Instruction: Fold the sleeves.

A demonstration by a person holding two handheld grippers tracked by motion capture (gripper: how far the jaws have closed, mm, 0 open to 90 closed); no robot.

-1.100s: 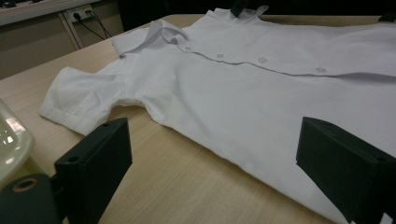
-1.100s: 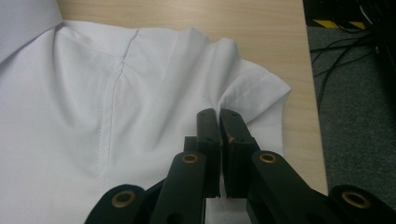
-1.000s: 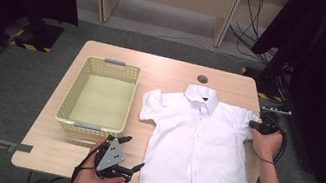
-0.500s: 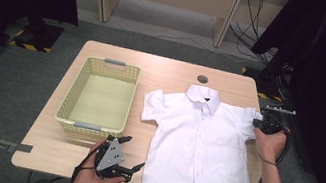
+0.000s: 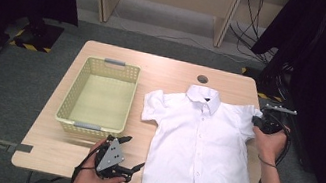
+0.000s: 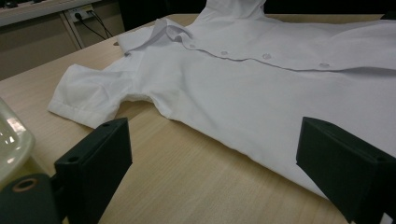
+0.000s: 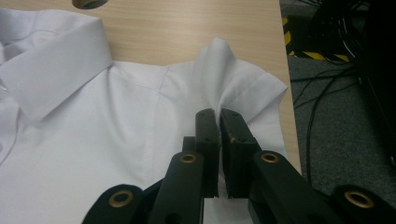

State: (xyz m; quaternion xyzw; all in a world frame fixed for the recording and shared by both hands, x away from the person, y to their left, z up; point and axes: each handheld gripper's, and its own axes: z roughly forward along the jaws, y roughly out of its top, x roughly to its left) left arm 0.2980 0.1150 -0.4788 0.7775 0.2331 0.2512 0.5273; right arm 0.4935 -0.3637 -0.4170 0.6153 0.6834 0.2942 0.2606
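- My right gripper has its jaws pinched on the sleeve of the white shirt — in the right gripper view a ridge of fabric rises up from between the pads, so cloth is caught there.
- Against the high view a second ago, that hand has come up a little and the sleeve on the table's right edge looks gathered rather than flat; I read this as the start of folding the sleeve inward.
- The shirt lies face up, buttoned, on the right half of the table, collar toward the far edge, just beside the yellow basket.
- My left gripper has not moved — it rests near the shirt's lower left hem, jaws wide apart, holding nothing.
- Next I judge the sleeve must be carried across the chest without dragging the body of the shirt.
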